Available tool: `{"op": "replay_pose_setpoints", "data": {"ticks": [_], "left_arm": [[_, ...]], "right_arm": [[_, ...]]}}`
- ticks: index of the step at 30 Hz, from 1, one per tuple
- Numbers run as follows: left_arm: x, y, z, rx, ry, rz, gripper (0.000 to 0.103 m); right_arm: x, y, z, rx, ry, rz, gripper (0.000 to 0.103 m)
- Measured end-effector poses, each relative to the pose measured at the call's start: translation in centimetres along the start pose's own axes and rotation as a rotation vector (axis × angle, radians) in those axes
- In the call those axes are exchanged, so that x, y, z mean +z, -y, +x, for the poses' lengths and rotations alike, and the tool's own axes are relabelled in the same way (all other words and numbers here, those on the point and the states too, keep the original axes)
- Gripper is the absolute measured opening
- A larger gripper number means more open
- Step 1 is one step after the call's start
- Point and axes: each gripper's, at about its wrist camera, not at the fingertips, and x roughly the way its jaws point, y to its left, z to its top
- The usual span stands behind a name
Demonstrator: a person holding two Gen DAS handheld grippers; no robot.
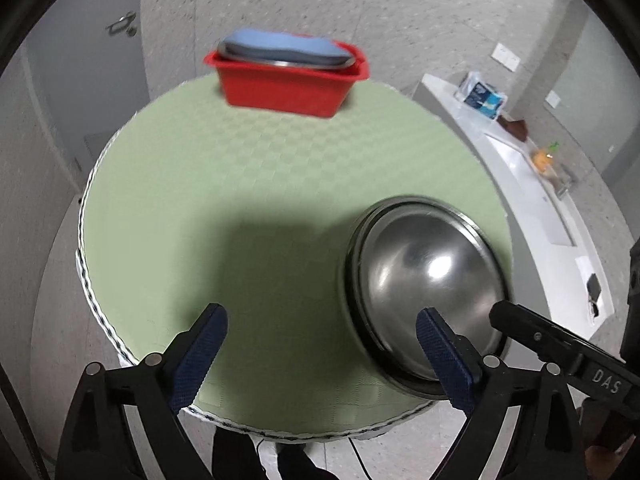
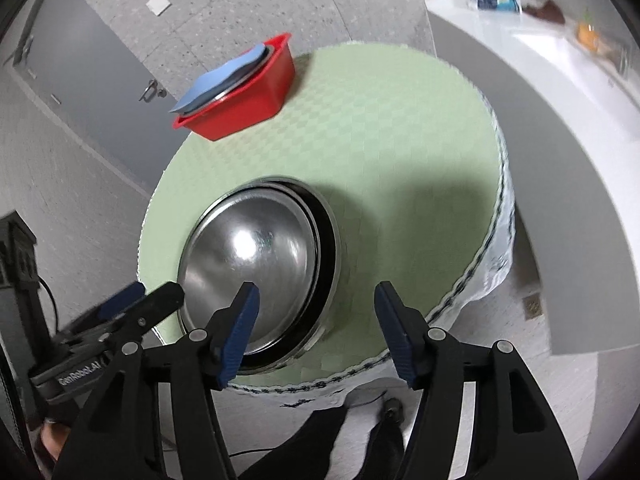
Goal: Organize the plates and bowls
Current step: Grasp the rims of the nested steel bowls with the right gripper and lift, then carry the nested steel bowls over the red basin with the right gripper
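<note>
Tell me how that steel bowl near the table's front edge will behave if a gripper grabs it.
The steel bowl looks polished, so the pads may slip on its curved wall. It seems nested among other bowls and may drag them along. It is probably stiff and light, apt to slide on the green mat if pushed.

The right gripper hangs over the near edge of the round table, its blue-padded jaws spread wide with nothing between them. Its left pad overlaps the rim of the nested steel bowls, which sit on the green mat; whether it touches them is unclear. The left gripper reaches in from the left, close to the bowls' edge. At the far side stands a red tub holding a blue plate atop metal dishes.
</note>
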Motion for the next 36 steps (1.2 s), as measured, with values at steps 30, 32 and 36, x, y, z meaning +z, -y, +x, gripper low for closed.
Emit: {"op": "replay_pose_setpoints", "data": {"ticks": [30, 32, 36], "left_arm": [[4.5, 2.1, 5.2, -0.127, -0.065, -0.007, 0.044], [5.5, 2.1, 5.0, -0.131, -0.053, -0.002, 0.044], [8.3, 2.1, 4.2, -0.142, -0.008, 0.016, 0.044]], "right_arm": [[1.9, 0.1, 3.1, 0.109, -0.065, 0.048, 0.054], [3.0, -0.3, 2.8, 0.11, -0.052, 0.041, 0.054], [5.6, -1.5, 2.3, 0.116, -0.016, 0.025, 0.054]]}}
